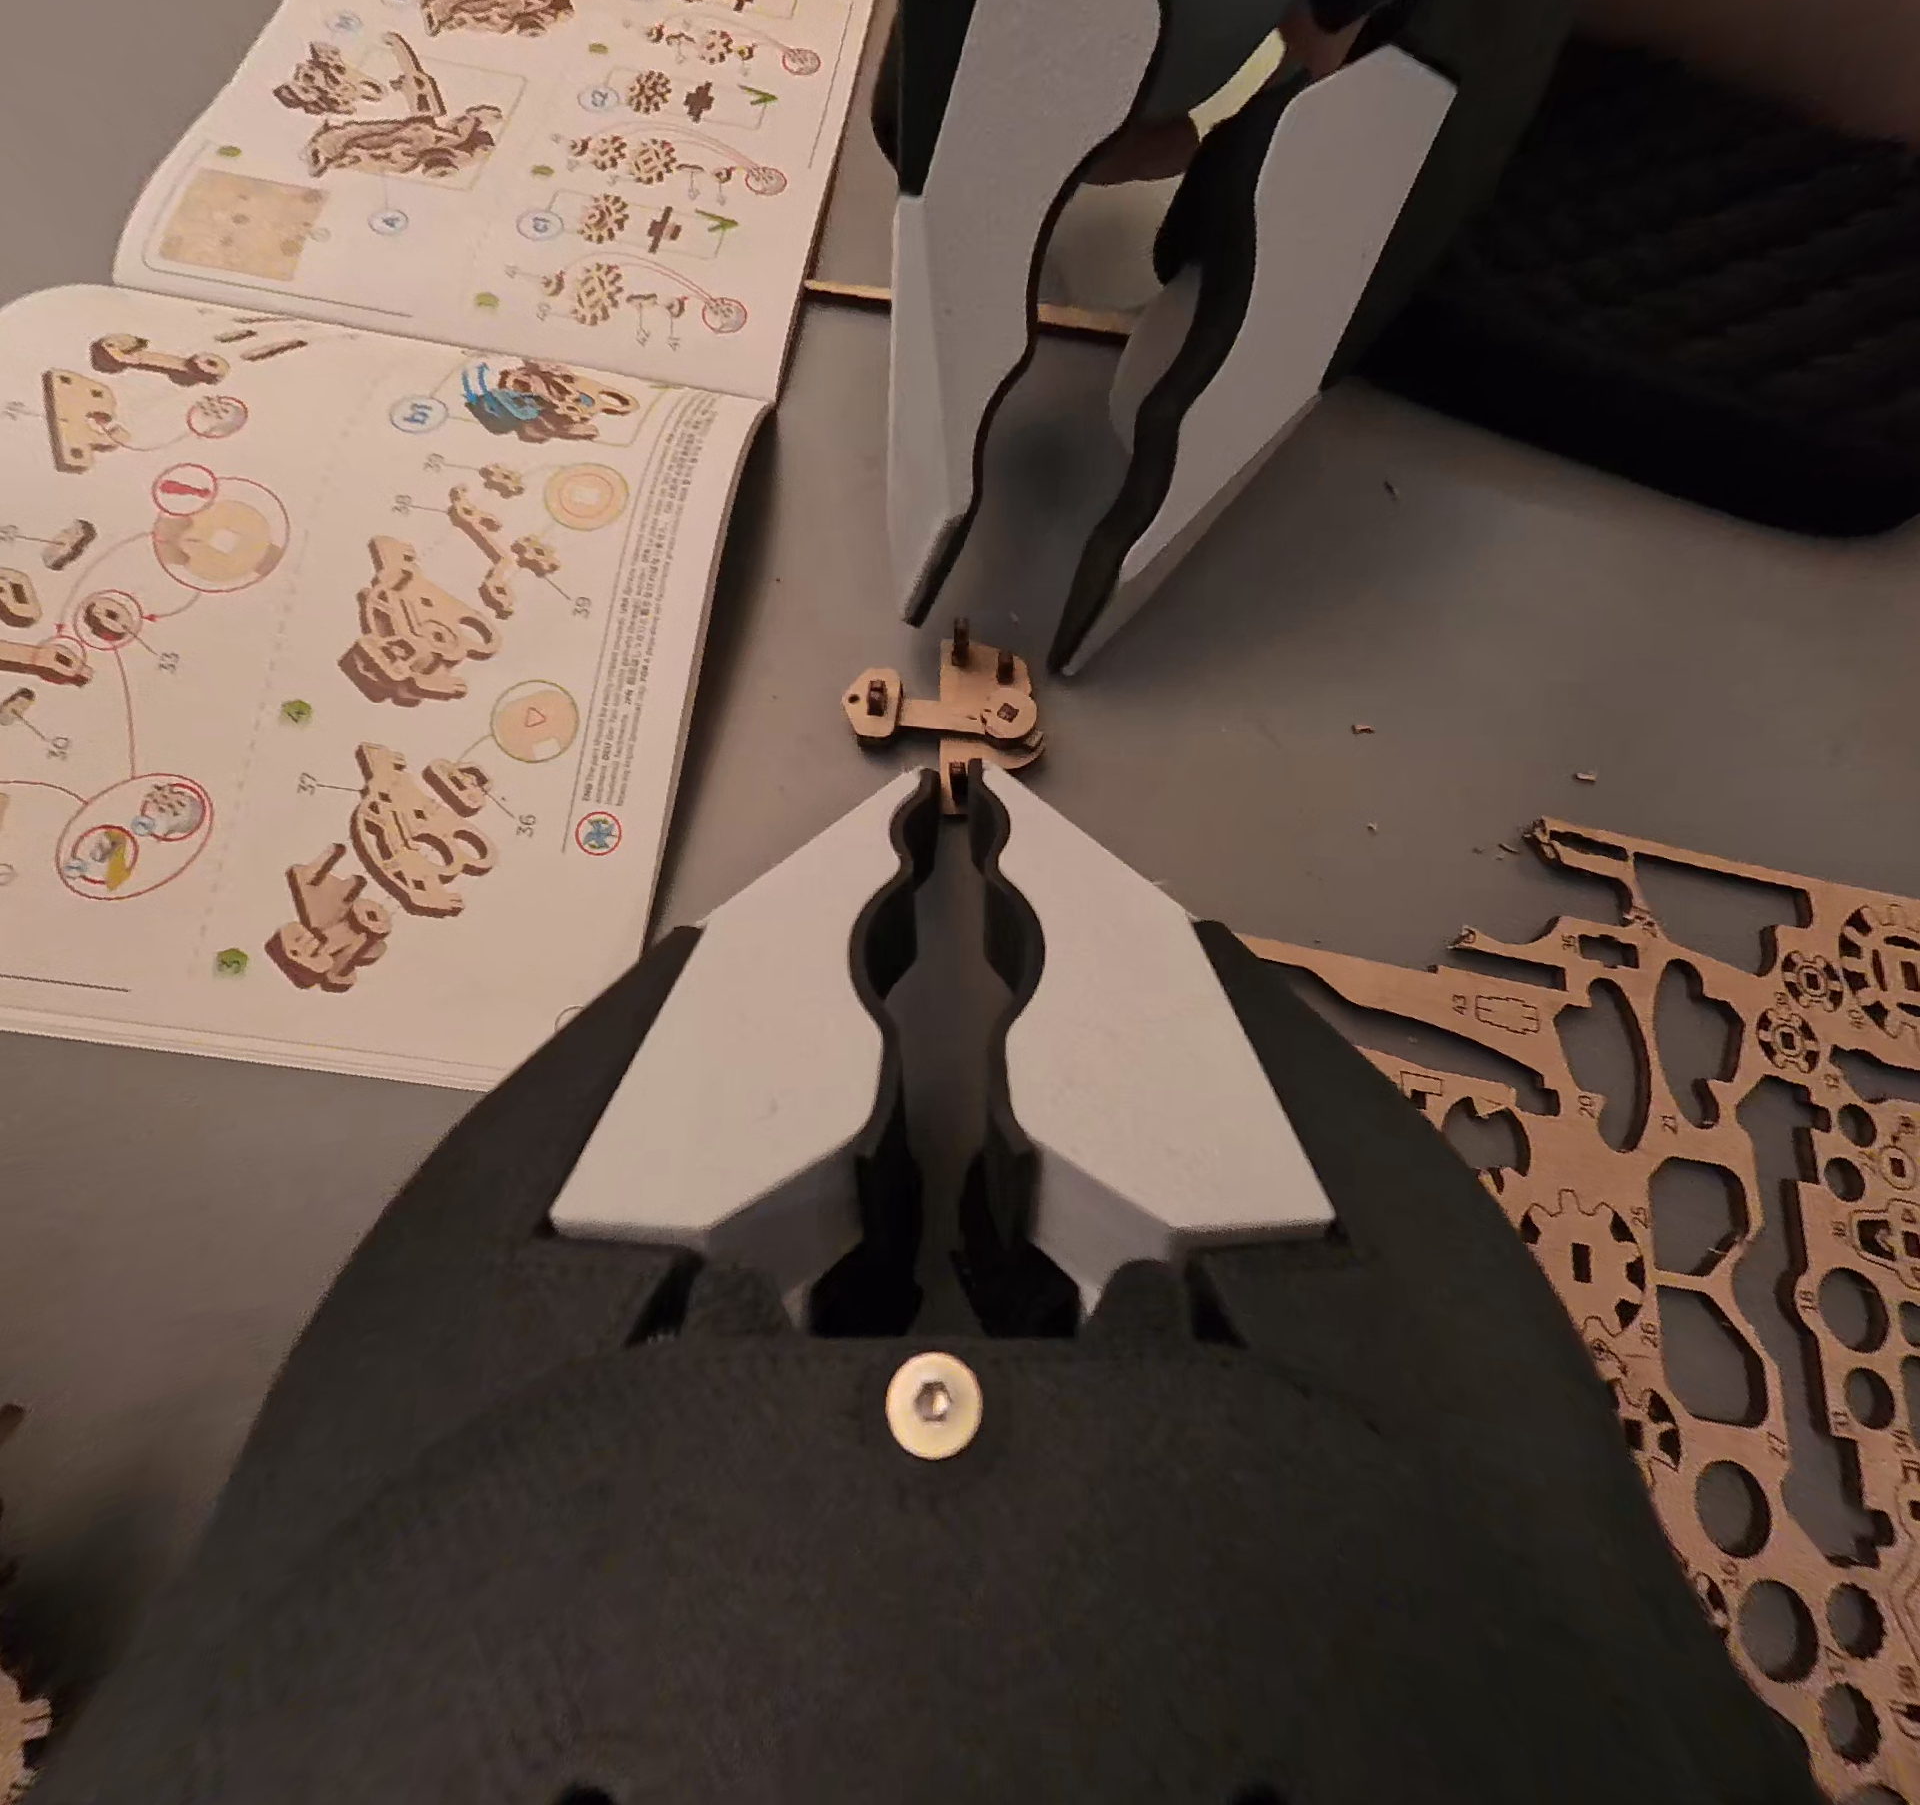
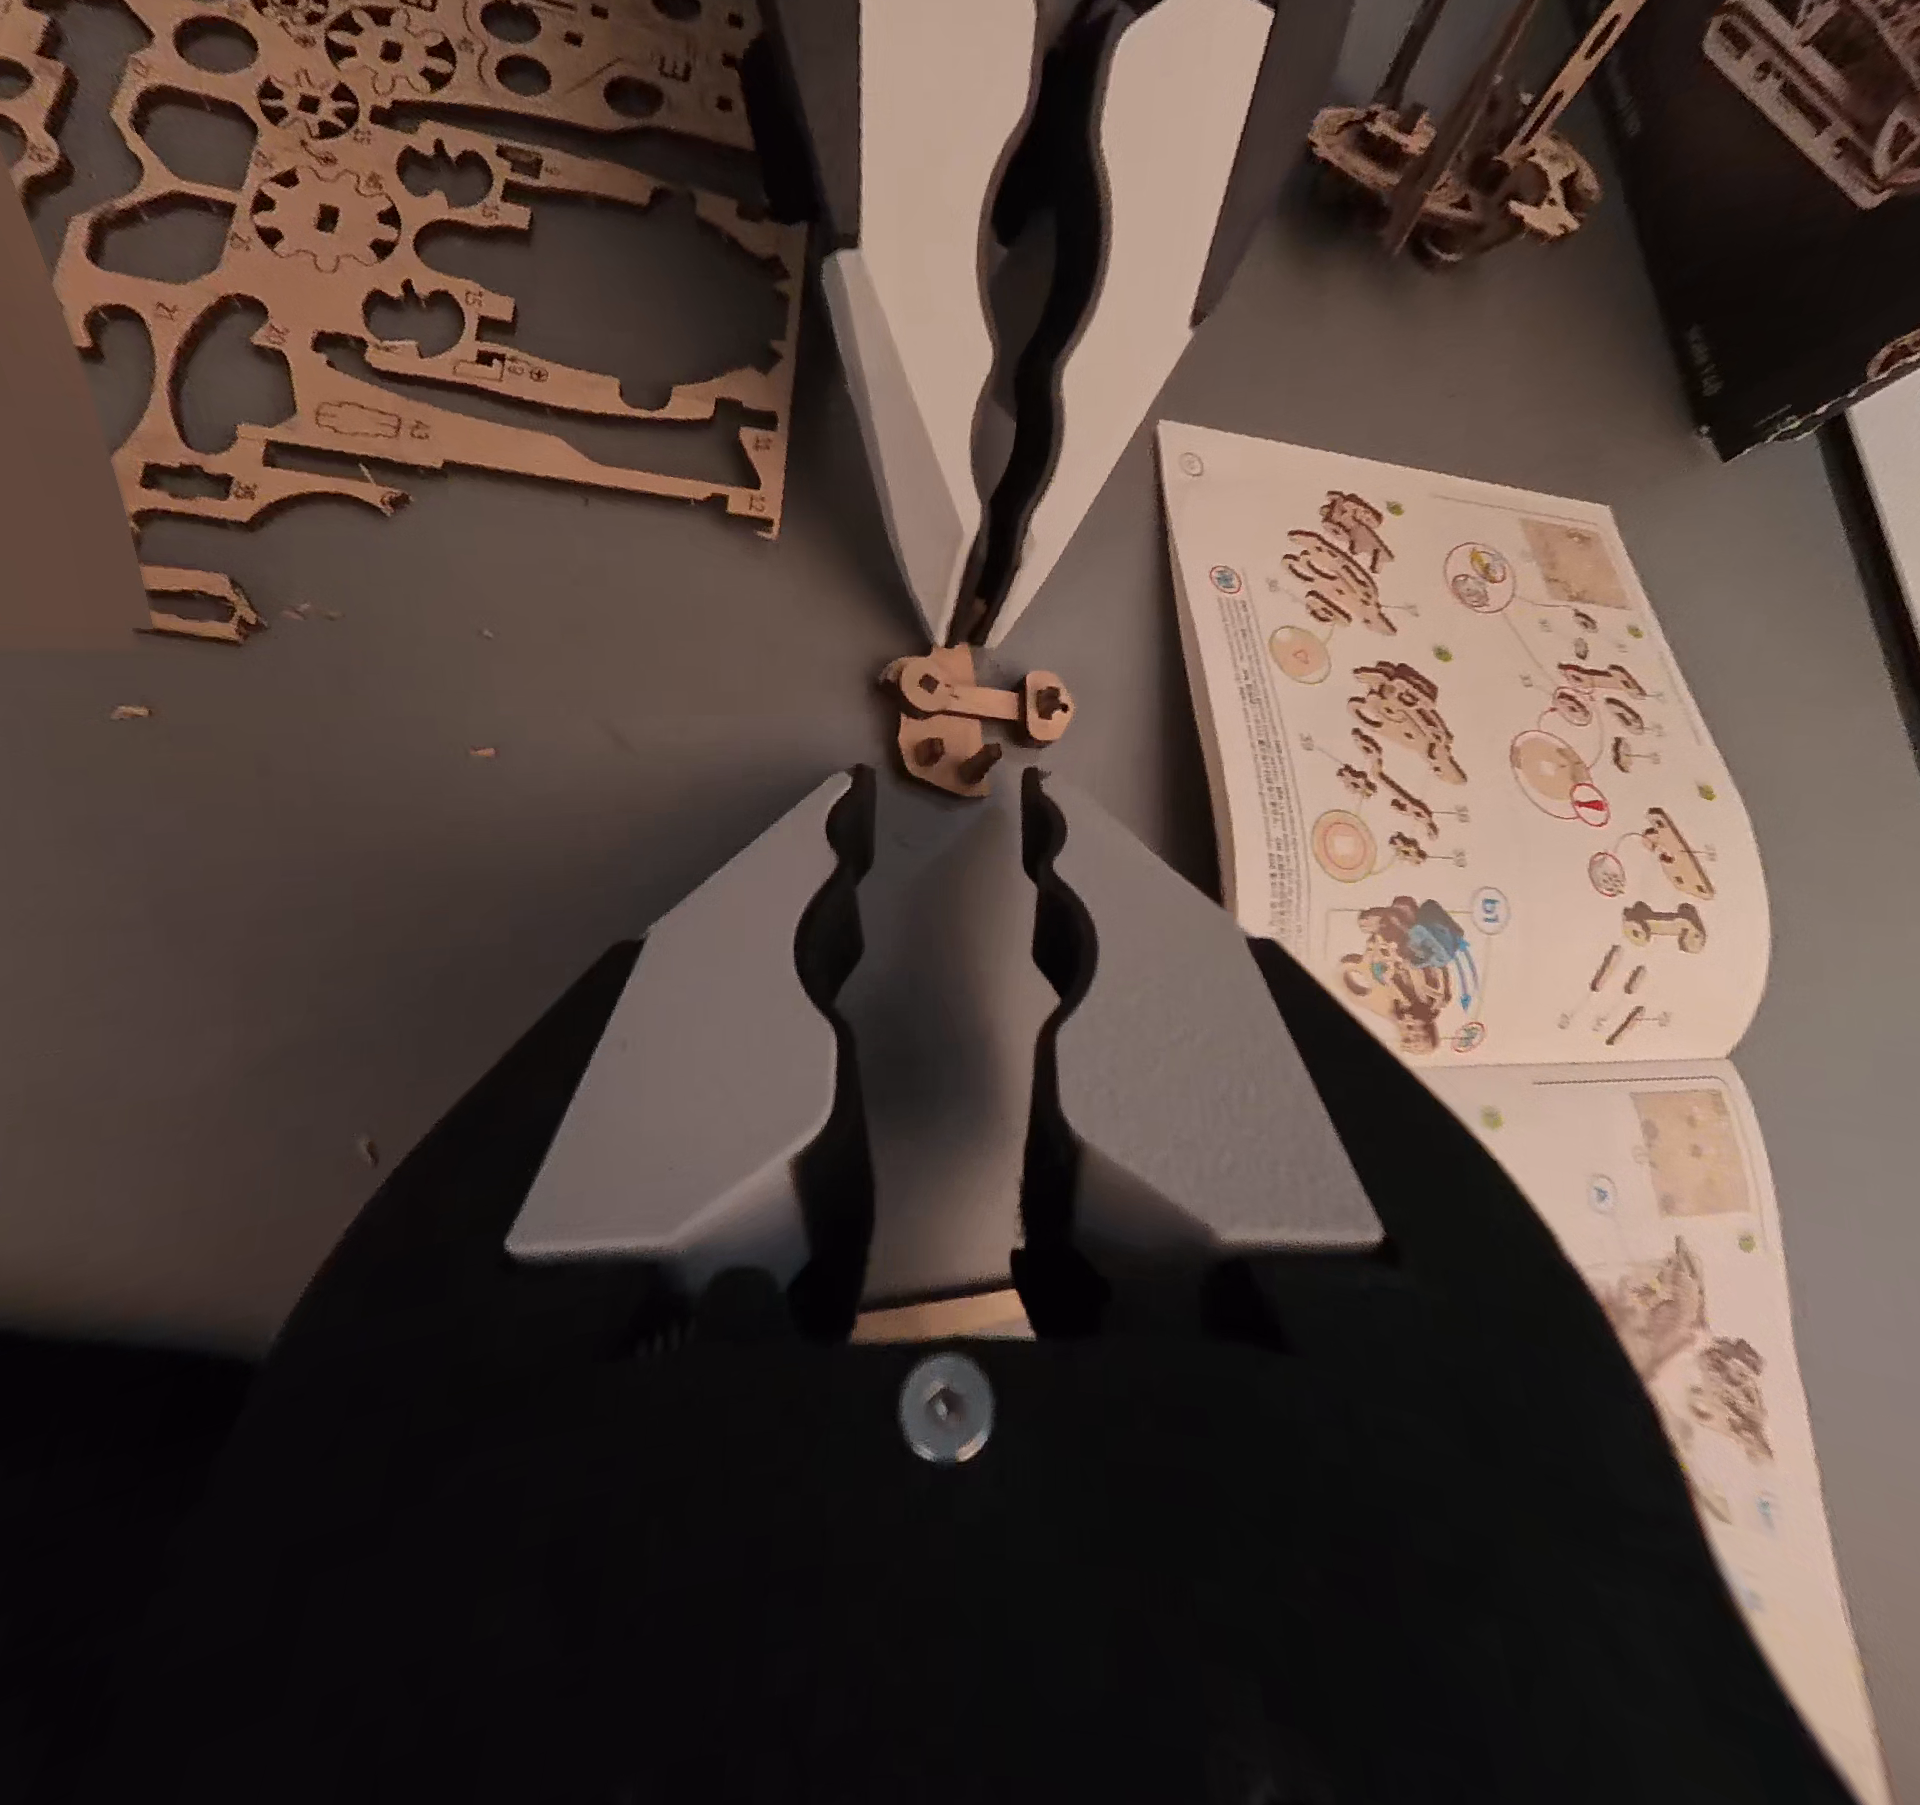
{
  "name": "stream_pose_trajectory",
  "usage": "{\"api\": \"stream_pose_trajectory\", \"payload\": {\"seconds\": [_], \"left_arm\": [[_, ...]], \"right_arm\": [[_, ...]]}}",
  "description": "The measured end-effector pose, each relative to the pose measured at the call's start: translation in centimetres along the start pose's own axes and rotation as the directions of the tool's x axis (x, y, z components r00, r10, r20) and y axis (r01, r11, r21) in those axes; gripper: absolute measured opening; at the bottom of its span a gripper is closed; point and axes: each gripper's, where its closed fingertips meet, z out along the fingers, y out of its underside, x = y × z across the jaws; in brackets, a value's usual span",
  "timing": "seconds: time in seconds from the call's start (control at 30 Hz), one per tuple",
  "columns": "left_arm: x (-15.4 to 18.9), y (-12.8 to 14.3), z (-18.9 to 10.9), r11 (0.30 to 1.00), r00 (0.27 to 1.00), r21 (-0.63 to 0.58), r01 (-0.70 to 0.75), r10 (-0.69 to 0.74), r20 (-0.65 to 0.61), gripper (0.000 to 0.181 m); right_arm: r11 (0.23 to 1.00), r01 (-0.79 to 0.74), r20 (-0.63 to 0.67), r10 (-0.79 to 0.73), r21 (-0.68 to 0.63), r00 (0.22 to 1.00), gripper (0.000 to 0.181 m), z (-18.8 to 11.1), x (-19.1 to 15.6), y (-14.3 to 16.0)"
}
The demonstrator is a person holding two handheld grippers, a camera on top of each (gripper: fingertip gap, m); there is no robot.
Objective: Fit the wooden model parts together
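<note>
Nearest, left gripper (image 1: 958, 787) in black and grey, jaws nearly closed, pinching a tab of the small pale wooden model assembly (image 1: 948, 706) just above the dull grey table (image 1: 1351, 633). Opposite, right gripper (image 2: 940, 776), jaws narrowly parted, tips just short of the assembly, not touching. Scattered wood crumbs (image 1: 1371, 729) nearby. To one side, punched-out plywood parts sheet (image 1: 1662, 1184) lying flat; to the other, open illustrated instruction booklet (image 1: 343, 612). Farther off, dark wooden built model (image 2: 1455, 155), black box (image 2: 1787, 145). Dim, warm lighting.
</note>
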Motion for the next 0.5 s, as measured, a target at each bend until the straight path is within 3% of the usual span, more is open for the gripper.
{"api": "stream_pose_trajectory", "payload": {"seconds": [0.1,0.27,0.5], "left_arm": [[0.0,0.1,0.0,1.000,1.000,-0.003,0.001,-0.001,0.000,0.004],[-0.2,0.3,-0.5,1.000,1.000,-0.021,-0.011,0.011,0.015,0.024],[-0.8,0.0,-2.1,1.000,0.998,0.026,-0.012,0.011,0.055,0.022]], "right_arm": [[0.999,-0.054,0.036,0.054,0.004,0.998,0.026,0.1,-0.2,0.0],[0.997,-0.075,0.044,0.074,0.012,0.996,0.026,0.1,-0.3,0.0],[0.995,-0.101,0.051,0.100,0.021,0.994,0.026,0.1,-0.5,0.1]]}}
